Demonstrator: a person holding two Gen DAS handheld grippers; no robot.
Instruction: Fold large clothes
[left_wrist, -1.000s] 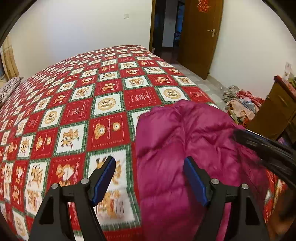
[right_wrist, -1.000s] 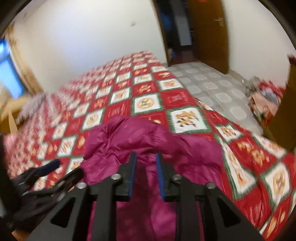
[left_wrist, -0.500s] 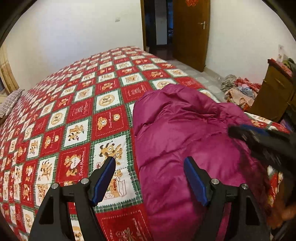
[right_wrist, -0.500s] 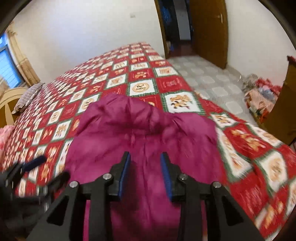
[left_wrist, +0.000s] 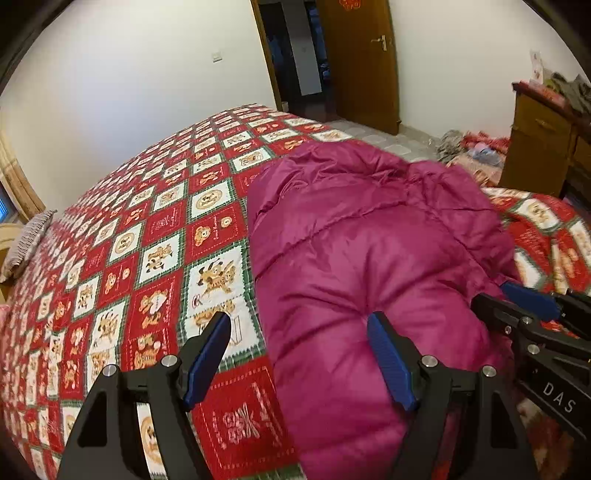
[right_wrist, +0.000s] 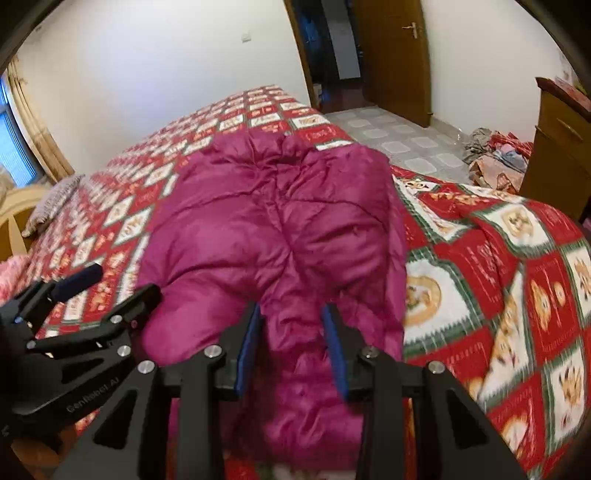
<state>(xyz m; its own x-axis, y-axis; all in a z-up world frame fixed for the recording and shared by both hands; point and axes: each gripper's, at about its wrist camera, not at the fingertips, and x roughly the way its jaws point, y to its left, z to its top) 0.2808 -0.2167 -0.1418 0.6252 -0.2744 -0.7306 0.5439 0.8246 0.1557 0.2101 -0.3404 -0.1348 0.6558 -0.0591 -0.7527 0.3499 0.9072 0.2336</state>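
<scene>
The puffy jacket (left_wrist: 369, 236) is laid out on the bedspread (left_wrist: 155, 258) near the bed's close edge, with open quilt stretching away to its left and behind it. A pillow (left_wrist: 26, 240) is tucked at the far left. Past the bed's right side, a clothes pile (right_wrist: 495, 155) is dumped on the floor, beside a wooden cabinet (right_wrist: 557, 147), with the door (right_wrist: 395, 55) behind.

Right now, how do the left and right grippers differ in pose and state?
The left gripper stands wide open, spanning the left edge of the magenta puffer jacket; the right gripper is much narrower, jaws straddling a jacket fold. Left's gap is mostly quilt; right's is all jacket. Both have blue pads.
</scene>
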